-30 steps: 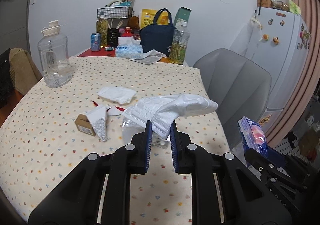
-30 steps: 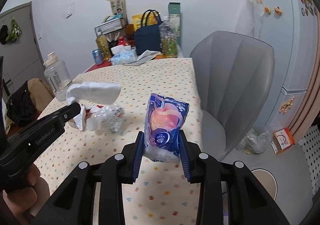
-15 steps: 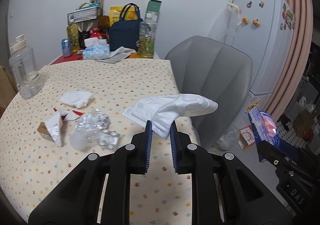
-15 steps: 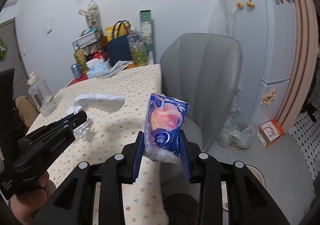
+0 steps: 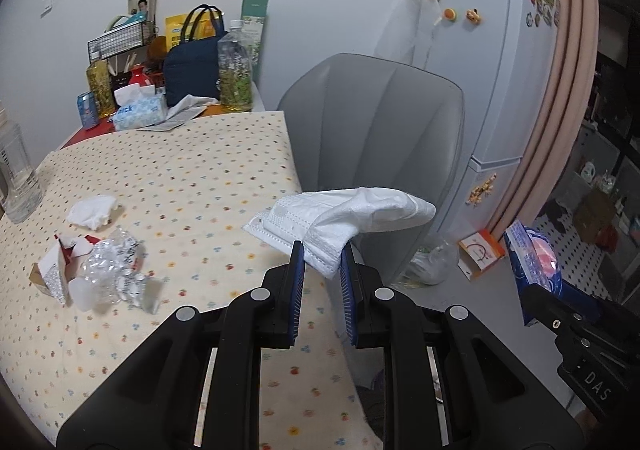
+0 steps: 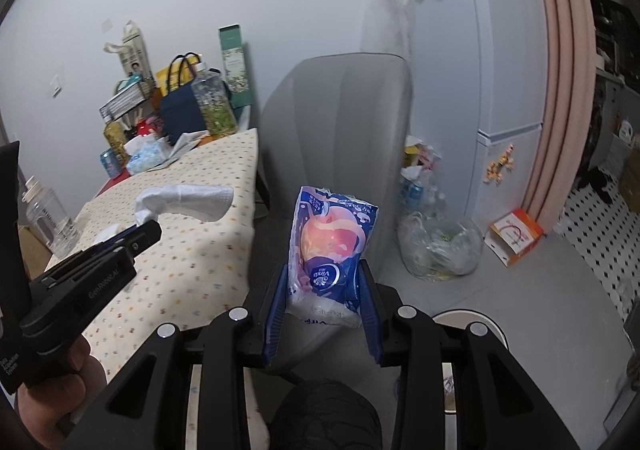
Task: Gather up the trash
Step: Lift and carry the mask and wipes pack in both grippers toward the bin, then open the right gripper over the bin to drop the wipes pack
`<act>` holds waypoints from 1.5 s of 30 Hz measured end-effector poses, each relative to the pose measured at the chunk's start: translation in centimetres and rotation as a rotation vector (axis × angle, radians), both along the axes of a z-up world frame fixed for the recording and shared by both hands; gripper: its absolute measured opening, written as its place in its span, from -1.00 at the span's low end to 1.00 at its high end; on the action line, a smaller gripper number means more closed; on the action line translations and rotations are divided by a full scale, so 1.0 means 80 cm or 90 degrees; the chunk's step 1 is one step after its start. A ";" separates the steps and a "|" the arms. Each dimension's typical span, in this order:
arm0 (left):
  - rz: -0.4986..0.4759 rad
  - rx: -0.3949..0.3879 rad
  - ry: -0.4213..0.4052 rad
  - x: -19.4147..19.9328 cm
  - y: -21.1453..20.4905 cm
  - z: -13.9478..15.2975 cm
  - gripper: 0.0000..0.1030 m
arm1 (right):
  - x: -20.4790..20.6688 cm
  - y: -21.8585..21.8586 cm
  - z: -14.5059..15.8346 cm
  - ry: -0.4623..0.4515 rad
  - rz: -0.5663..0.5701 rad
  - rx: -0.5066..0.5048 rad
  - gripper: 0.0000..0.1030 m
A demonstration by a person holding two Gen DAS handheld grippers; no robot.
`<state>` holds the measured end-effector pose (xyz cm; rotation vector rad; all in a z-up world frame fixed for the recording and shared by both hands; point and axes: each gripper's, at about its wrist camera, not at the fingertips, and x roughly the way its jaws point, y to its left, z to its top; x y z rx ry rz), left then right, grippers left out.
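Note:
My left gripper [image 5: 321,250] is shut on a bundle of white face masks [image 5: 352,216], held above the table's right edge. It also shows in the right wrist view [image 6: 148,228] with the masks [image 6: 188,202]. My right gripper [image 6: 324,274] is shut on a blue tissue packet [image 6: 330,250], held off the table in front of the grey chair [image 6: 340,122]. The packet also shows in the left wrist view [image 5: 532,254]. On the dotted tablecloth [image 5: 192,178] lie a crumpled tissue [image 5: 92,210], crushed clear plastic [image 5: 108,270] and a torn carton [image 5: 52,270].
A clear bag of trash [image 6: 440,246] sits on the floor beside the chair, with an orange box [image 6: 516,236] near the fridge [image 6: 508,50]. A white round rim [image 6: 472,320] shows low behind my right gripper. Bottles, a tissue box [image 5: 140,112] and a navy bag [image 5: 192,62] crowd the table's far end.
Both grippers have swung right, away from the table toward the chair and floor, each still holding its item. The trash bag on the floor has come into view.

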<state>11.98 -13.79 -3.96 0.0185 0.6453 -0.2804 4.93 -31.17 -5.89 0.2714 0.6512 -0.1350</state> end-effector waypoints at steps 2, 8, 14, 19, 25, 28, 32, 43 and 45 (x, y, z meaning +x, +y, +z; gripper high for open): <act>-0.009 0.005 0.004 0.002 -0.013 -0.003 -0.66 | -0.001 -0.014 -0.005 0.004 -0.012 0.007 -0.34; -0.046 0.024 0.016 0.008 -0.061 -0.013 -0.66 | -0.008 -0.053 -0.020 0.011 -0.045 0.025 -0.34; -0.075 0.039 0.031 0.013 -0.105 -0.028 -0.66 | -0.011 -0.091 -0.042 0.034 -0.071 0.043 -0.34; -0.098 0.056 0.042 0.017 -0.142 -0.039 -0.66 | -0.013 -0.119 -0.055 0.041 -0.096 0.057 -0.34; -0.127 0.074 0.052 0.021 -0.179 -0.050 -0.66 | -0.016 -0.157 -0.077 0.054 -0.132 0.079 -0.33; -0.141 0.078 0.057 0.022 -0.194 -0.056 -0.66 | -0.016 -0.174 -0.088 0.063 -0.149 0.086 -0.33; -0.152 0.083 0.067 0.027 -0.212 -0.065 -0.66 | -0.016 -0.192 -0.101 0.074 -0.166 0.090 -0.33; -0.194 0.108 0.081 0.027 -0.258 -0.084 -0.66 | -0.020 -0.220 -0.113 0.074 -0.207 0.085 0.34; -0.204 0.111 0.083 0.026 -0.267 -0.087 -0.66 | -0.028 -0.226 -0.111 0.074 -0.217 0.087 0.35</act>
